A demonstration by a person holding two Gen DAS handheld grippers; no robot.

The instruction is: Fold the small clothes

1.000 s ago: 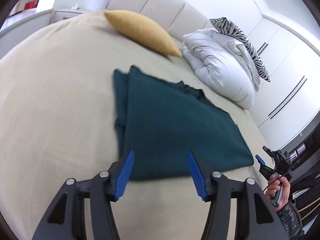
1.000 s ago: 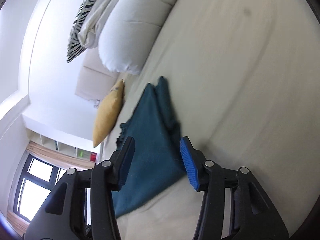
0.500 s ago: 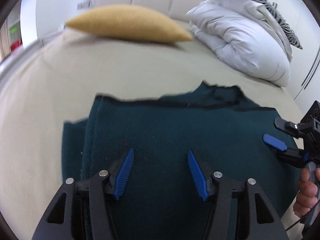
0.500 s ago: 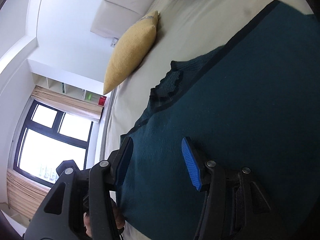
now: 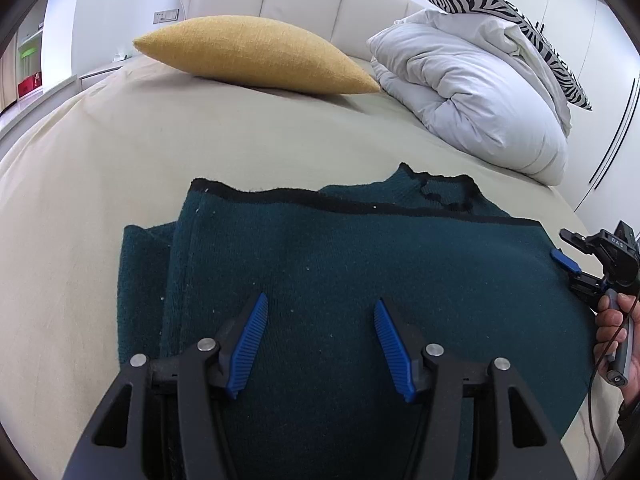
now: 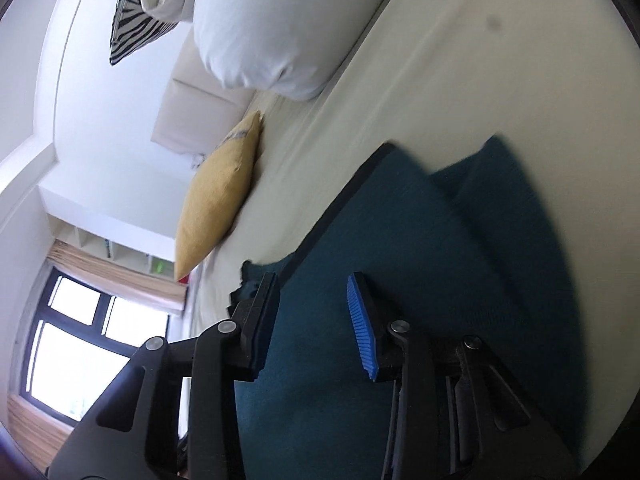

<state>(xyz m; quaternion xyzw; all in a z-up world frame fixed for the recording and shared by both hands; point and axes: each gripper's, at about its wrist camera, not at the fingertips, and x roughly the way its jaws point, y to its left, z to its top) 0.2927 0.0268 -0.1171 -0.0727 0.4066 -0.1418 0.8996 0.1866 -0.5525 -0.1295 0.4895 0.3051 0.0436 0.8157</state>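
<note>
Risk: right gripper (image 6: 316, 320) jaws are closing over the teal sweater (image 5: 360, 280), nothing pinched yet; it may catch only the top layer and drag the fold. Left gripper (image 5: 320, 340) is half open, empty, lower centre. Sweater: thick fuzzy knit, black-trimmed, folded flat mid-frame on the smooth beige bed (image 5: 120, 140).

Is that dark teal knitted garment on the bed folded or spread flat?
Folded: the dark teal knitted garment lies doubled, with a lower layer showing.

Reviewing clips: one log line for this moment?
garment: teal sweater folded on bed | left gripper: open above it | right gripper: closing, nothing pinched
</note>
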